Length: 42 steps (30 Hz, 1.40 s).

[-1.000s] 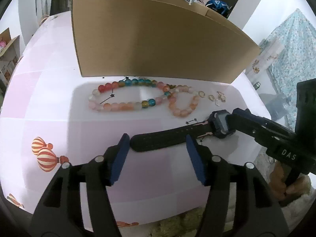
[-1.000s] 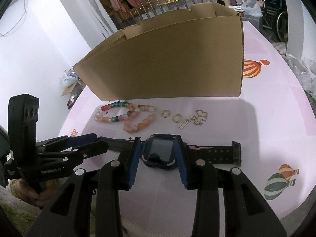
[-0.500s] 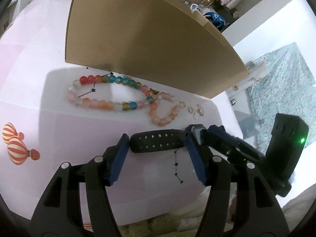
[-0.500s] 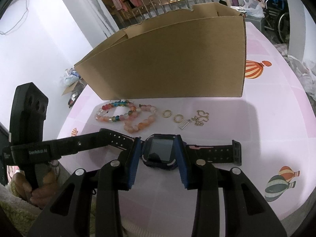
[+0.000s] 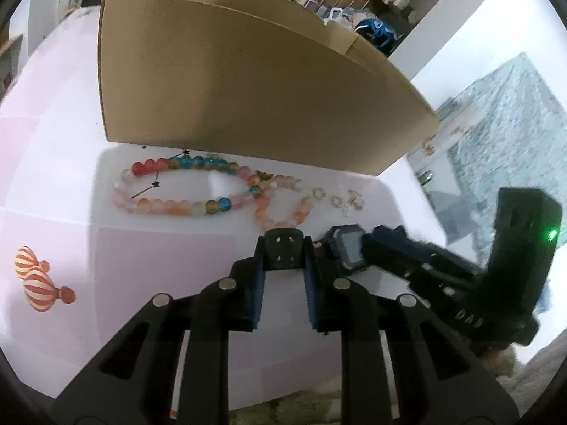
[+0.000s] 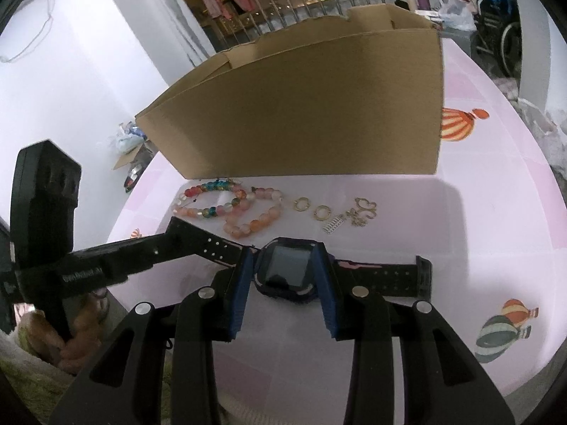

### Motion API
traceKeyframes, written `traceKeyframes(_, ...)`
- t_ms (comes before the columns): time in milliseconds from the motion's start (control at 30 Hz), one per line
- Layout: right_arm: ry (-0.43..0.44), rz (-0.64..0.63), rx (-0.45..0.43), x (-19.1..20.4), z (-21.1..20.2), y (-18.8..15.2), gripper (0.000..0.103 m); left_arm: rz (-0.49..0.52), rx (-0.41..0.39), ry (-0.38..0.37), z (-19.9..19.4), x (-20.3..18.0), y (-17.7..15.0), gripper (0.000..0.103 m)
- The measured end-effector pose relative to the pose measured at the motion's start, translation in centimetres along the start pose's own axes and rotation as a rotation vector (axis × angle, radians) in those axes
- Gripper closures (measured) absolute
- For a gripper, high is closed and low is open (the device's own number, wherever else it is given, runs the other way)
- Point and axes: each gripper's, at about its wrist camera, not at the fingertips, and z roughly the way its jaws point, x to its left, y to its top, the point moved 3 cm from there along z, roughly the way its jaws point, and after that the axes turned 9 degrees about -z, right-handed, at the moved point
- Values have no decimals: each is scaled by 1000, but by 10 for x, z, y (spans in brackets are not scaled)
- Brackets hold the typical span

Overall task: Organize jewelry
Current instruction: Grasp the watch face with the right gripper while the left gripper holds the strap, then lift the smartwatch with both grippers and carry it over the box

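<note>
On the table (image 6: pixel 478 219), the watch (image 6: pixel 285 272) lies crosswise, left-right.

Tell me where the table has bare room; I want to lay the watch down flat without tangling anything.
Bare tablecloth lies right of the watch, toward the balloon prints, and left of the left gripper near the striped balloon. It is crowded along the cardboard box: bead bracelets, gold rings and charms.

"DAS" on right tongs (image 5: pixel 375 244) (blurred)
</note>
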Motion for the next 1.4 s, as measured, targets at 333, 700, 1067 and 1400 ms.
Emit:
traceKeyframes(333, -166, 118, -32, -51, -36, -7, 62, 29, 5, 69, 2, 7, -7, 85)
traceKeyframes(700, -119, 163, 12, -51, -11, -13, 67, 13, 13, 71, 5, 12, -9, 85)
traceKeyframes(1067, -145, 186, -24, -56, -20, -14, 90, 23, -3, 67, 1, 11, -10, 86)
traceKeyframes(1400, -160, 55, -113, -23, -55, 11, 91, 89, -98, 8, -38, -6, -8, 88)
